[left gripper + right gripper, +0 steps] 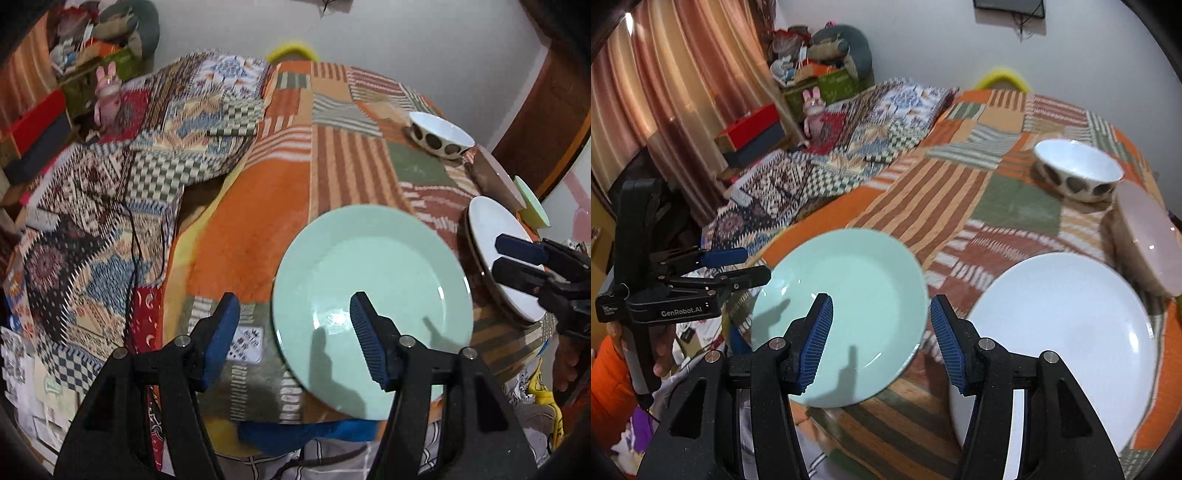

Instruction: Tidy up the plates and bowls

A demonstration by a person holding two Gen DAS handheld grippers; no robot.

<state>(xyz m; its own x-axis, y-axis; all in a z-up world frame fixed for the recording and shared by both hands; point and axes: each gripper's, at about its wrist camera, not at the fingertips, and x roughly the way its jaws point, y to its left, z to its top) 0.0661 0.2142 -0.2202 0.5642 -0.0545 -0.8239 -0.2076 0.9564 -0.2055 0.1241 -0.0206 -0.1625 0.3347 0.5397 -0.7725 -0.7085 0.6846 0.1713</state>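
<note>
A patchwork orange striped blanket [960, 192] covered the bed. On it lay a round white plate [1067, 332] and, just left of it, a round mint-green plate [849, 295]. Beyond them sat a pale pink bowl [1148, 236] and a white bowl with dark spots [1078, 170]. The left gripper [293, 332] and right gripper [881, 332] hovered over the plates, jaws spread, holding nothing.

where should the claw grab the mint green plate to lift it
Pinch the near rim of the mint green plate, the edge facing the left claw. The plate lies flat on the patchwork blanket, so only its thin raised rim gives purchase: one finger over, one under. That near edge seems to overhang the blanket's edge, leaving room beneath. Come in low from the front.
</note>
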